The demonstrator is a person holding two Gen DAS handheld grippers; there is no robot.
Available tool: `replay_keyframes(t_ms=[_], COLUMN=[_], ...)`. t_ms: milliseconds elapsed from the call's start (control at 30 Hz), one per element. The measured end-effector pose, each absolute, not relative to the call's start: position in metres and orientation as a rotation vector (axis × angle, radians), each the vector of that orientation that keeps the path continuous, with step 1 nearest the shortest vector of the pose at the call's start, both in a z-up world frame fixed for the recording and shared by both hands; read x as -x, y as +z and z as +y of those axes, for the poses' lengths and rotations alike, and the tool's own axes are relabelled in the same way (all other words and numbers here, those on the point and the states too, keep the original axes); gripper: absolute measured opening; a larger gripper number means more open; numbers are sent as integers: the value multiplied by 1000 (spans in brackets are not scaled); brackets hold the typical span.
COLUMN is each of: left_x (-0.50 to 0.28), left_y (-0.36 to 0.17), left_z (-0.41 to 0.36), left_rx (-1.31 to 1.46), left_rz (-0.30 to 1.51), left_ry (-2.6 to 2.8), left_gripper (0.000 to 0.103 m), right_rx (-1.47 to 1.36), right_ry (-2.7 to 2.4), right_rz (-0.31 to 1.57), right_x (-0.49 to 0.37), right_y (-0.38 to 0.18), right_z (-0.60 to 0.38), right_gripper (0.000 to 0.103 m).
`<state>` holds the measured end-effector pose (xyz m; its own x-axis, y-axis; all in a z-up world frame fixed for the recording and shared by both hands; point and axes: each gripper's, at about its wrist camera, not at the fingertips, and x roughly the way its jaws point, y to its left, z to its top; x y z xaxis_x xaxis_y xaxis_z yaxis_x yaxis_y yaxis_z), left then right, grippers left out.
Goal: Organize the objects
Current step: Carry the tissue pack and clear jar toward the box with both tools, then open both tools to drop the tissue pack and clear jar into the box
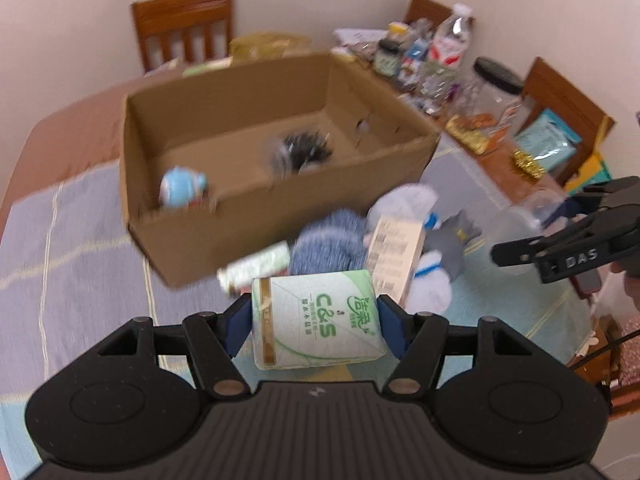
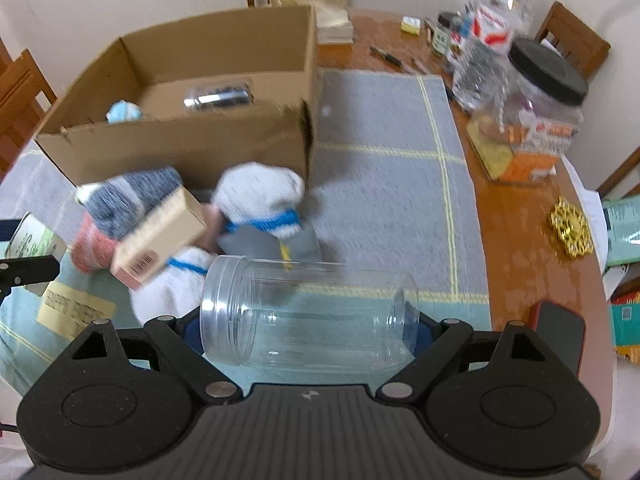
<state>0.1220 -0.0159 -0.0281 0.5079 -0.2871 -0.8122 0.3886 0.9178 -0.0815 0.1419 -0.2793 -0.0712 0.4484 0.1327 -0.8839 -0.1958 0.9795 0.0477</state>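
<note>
The left gripper point(image 1: 314, 322) is clenched on a white-and-green C&S tissue pack point(image 1: 318, 322), its blue pads pressing both short sides, and holds it just in front of the cardboard box's point(image 1: 224, 224) near wall, above the cloth. The right gripper point(image 2: 308, 330) grasps a clear plastic jar point(image 2: 308, 314) lying sideways between its fingers, threaded open mouth toward the left, also on the near side of the box.

The box stands open-topped on a grey-and-teal checked tablecloth point(image 2: 384, 128). Inside it lie a small blue-and-white figure point(image 1: 182, 186) by the near wall and a clear container of dark contents point(image 1: 302, 150) toward the far wall; the floor between them is bare.

Against the near wall of the box sits a pile: a grey-and-white plush toy point(image 2: 260, 196), a blue-grey knitted roll point(image 2: 132, 194), a beige barcoded carton point(image 2: 160, 240).

To the right of the box a wide strip of cloth is free up to the table's wooden edge point(image 2: 524, 248), where a black-lidded jar point(image 2: 540, 100), a water bottle point(image 2: 502, 20) and a gold ornament point(image 2: 572, 232) crowd.
</note>
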Motion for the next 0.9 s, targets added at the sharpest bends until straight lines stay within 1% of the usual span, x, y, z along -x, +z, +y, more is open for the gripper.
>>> replay_keyframes(t_ms=[267, 467, 700, 900], left_x=[-156, -197, -248, -278], left_y=[6, 17, 11, -3], left_z=[-19, -18, -16, -16], left_rx=[-138, -148, -161, -162], left_rz=[880, 845, 842, 854], left_ry=[-457, -397, -327, -313], left_gripper=[65, 65, 65, 66], right_rx=[97, 122, 154, 181], right_ry=[254, 359, 443, 462], right_rz=[1017, 957, 910, 899], right_x=[-149, -169, -205, -236], right_y=[-34, -12, 0, 0], right_z=[-246, -221, -201, -190], right_gripper=[93, 93, 93, 93])
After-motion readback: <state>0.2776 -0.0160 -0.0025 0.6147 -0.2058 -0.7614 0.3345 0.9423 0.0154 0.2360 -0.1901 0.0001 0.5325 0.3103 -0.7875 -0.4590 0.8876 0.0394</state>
